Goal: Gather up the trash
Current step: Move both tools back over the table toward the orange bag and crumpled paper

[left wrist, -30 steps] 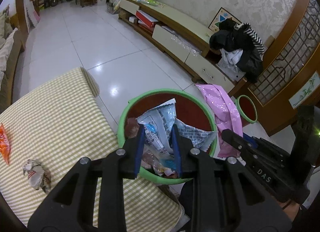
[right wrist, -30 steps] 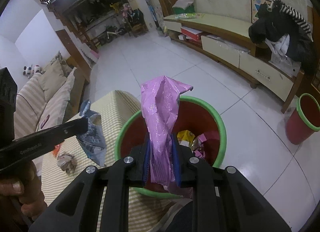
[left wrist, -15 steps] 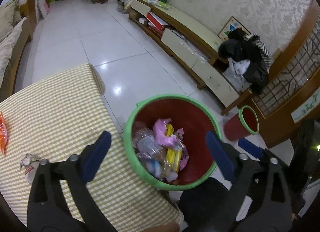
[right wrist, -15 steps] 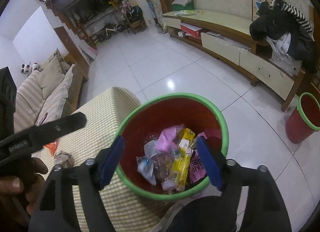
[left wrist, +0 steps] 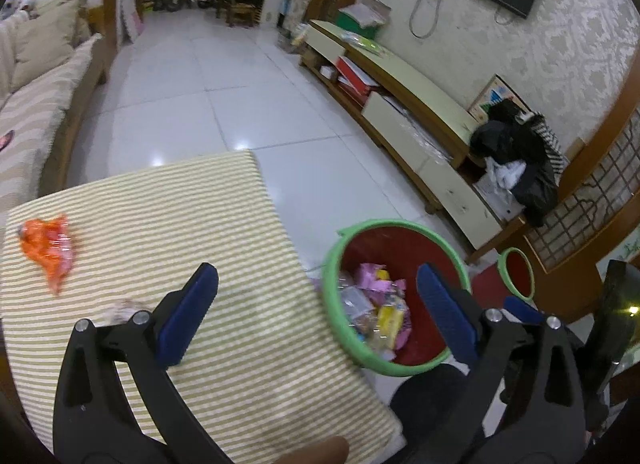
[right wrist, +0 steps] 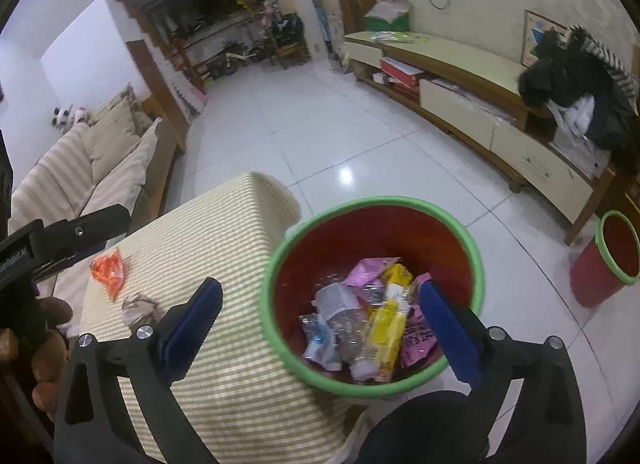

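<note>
Left claw [left wrist: 316, 306] spread wide, nothing between pads. Right claw [right wrist: 318, 324] still opening, nothing between pads, above red bin [right wrist: 460, 232] just off counter's [left wrist: 160, 215] right edge; wrappers [right wrist: 386, 320] lie inside. Orange wrapper [left wrist: 50, 250] and crumpled paper [right wrist: 138, 306] near counter's left edge.
</note>
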